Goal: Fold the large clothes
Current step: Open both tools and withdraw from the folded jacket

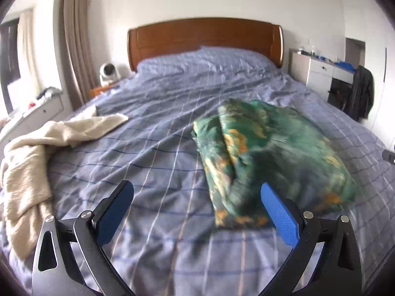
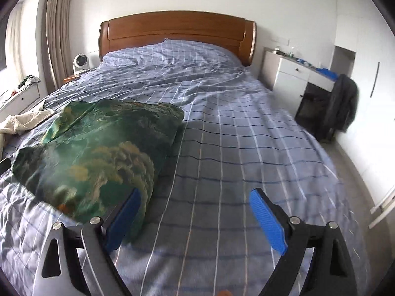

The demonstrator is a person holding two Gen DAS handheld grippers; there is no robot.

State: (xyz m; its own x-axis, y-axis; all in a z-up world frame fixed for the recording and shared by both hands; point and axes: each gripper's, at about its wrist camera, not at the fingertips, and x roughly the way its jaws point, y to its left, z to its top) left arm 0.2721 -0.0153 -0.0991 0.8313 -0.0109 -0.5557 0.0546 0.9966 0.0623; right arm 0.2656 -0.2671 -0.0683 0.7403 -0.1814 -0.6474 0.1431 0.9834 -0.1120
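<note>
Garment: green floral cloth point(image 1: 269, 162), folded bundle lying on bed point(image 1: 158, 128), mid-mattress.
L tongs point(image 1: 197, 212): jaws wide apart, nothing betw. them; cloth just beyond R finger.
R tongs point(image 2: 195, 217): jaws apart, empty; cloth edge beside L finger.
Other: cream blanket point(image 1: 34, 153) at bed's L edge.

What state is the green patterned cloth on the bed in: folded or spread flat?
Folded. The green patterned cloth lies as a compact, layered bundle on the blue checked bedspread, with overlapping edges showing; neither claw holds it.

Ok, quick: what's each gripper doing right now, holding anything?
Left gripper: open, holding nothing; folded green floral garment beside it.
Right gripper: open, holding nothing.
</note>
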